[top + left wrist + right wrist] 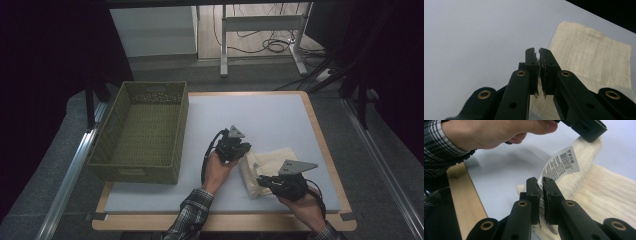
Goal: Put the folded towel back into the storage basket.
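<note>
With both pairs of jaws pinched on one edge of the cream cloth (pixel 267 170), the left gripper (pixel 242 149) holds its far corner and the right gripper (pixel 262 181) the near one. That held edge runs away from the person; the rest lies rightward, the green basket (pixel 102 145) well left.

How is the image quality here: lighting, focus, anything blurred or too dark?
High view: dim, black surroundings, table evenly lit, cream cloth soft in detail. Left gripper view: cloth weave sharp, table plain, no glare. Right gripper view: barcode label readable, the hand casts a soft shadow on the table.
</note>
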A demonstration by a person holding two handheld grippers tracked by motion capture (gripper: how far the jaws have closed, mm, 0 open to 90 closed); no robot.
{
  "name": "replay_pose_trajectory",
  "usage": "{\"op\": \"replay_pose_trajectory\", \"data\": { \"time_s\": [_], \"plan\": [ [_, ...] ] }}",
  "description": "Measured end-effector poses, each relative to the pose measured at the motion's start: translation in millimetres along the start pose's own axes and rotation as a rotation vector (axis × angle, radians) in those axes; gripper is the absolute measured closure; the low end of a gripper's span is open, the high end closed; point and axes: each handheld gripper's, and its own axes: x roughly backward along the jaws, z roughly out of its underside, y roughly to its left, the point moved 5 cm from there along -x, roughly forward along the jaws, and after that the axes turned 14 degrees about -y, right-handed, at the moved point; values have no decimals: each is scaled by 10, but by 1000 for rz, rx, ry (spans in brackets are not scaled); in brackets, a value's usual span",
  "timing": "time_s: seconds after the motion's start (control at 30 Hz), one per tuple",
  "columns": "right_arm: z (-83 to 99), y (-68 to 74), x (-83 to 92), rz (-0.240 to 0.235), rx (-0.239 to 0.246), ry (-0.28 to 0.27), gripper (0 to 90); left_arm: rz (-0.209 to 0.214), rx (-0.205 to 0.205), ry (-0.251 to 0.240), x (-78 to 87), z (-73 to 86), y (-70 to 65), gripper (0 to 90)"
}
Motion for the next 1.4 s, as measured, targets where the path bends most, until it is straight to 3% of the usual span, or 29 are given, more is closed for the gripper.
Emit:
{"op": "replay_pose_trajectory", "data": {
  "time_s": [0.73, 0.93, 1.23, 1.4],
  "plan": [
    [212, -479, 541, 139, -75, -15, 839, 61, -73, 16, -640, -265, -332, 852],
    [243, -563, 615, 162, -85, -13, 839, 68, -92, 24, -766, -319, -393, 852],
    [296, -679, 716, 200, -95, -12, 838, 72, -89, 35, -918, -323, -431, 850],
    [405, -749, 678, 210, -118, 5, 834, 60, -102, 77, -1041, -242, -428, 848]
  ]
}}
